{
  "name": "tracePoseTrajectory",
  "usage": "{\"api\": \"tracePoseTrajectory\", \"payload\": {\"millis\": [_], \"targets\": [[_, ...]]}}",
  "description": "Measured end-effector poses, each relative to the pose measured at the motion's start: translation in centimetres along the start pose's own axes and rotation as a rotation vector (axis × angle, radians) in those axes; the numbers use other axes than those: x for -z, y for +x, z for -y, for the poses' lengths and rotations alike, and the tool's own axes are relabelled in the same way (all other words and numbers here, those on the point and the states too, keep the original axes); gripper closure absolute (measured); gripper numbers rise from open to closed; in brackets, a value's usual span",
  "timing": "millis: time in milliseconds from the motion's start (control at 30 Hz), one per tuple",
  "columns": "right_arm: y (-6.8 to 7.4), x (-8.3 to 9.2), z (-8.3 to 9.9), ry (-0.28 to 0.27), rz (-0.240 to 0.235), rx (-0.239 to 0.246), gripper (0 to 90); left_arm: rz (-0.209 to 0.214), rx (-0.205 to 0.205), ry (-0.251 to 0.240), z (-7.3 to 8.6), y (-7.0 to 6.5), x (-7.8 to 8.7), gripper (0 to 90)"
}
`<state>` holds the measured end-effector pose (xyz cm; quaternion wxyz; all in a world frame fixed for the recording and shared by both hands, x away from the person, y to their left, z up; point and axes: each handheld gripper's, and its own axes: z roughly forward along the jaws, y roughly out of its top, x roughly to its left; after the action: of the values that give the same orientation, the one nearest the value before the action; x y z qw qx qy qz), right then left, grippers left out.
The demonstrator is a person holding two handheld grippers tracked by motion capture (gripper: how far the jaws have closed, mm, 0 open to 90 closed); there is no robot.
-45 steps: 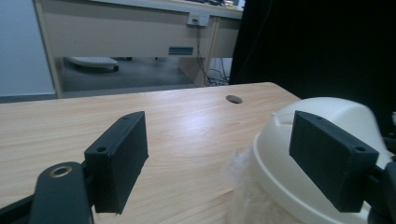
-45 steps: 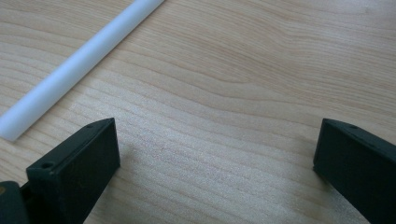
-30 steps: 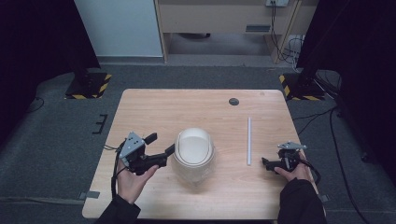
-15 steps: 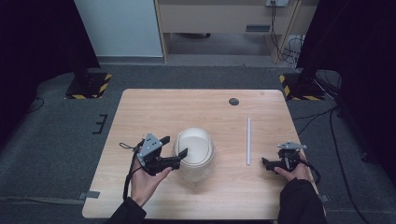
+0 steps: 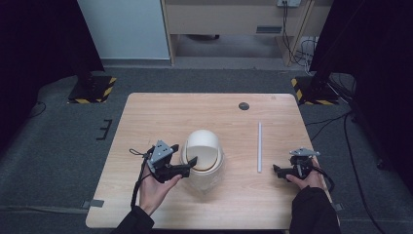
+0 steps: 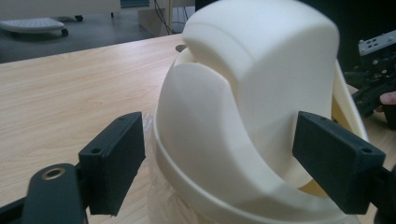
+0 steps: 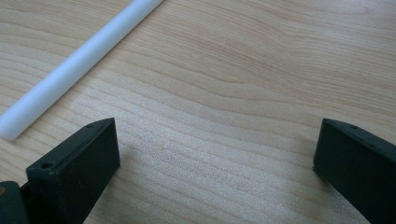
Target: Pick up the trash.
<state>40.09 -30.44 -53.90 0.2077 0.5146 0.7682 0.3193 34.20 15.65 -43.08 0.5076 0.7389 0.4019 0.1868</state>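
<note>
Left hand-held gripper (image 6: pixel 219 158) straddles bin (image 6: pixel 252 116) (base cropped).

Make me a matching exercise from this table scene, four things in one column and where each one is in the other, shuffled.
Things:
1. cream domed container
2. white tube
3. left gripper
4. dark round disc

Places:
A. near the table's far edge
B. lying ahead of the right gripper
C. jaws open around the container
D. middle of the table

Pairs: 1-D, 2-B, 3-C, 4-A
</note>
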Motion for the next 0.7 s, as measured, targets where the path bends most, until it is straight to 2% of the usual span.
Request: {"api": "tracePoseTrajectory", "payload": {"millis": [133, 333, 567, 700], "targets": [[0.0, 0.0, 0.0, 0.0, 0.0, 0.0, 0.7, 0.003, 0.016, 0.003, -0.1, 0.2, -0.2, 16.3], [0.0, 0.0, 0.0, 0.0, 0.0, 0.0, 0.7, -0.002, 0.009, 0.029, 0.0, 0.3, -0.5, 16.1], [0.0, 0.0, 0.0, 0.0, 0.0, 0.001, 0.6, -0.002, 0.031, 0.043, 0.0, 0.4, -0.9, 15.9], [0.0, 0.0, 0.0, 0.001, 0.001, 0.0, 0.6, -0.009, 0.021, 0.051, -0.1, 0.3, -1.1, 16.2]]}}
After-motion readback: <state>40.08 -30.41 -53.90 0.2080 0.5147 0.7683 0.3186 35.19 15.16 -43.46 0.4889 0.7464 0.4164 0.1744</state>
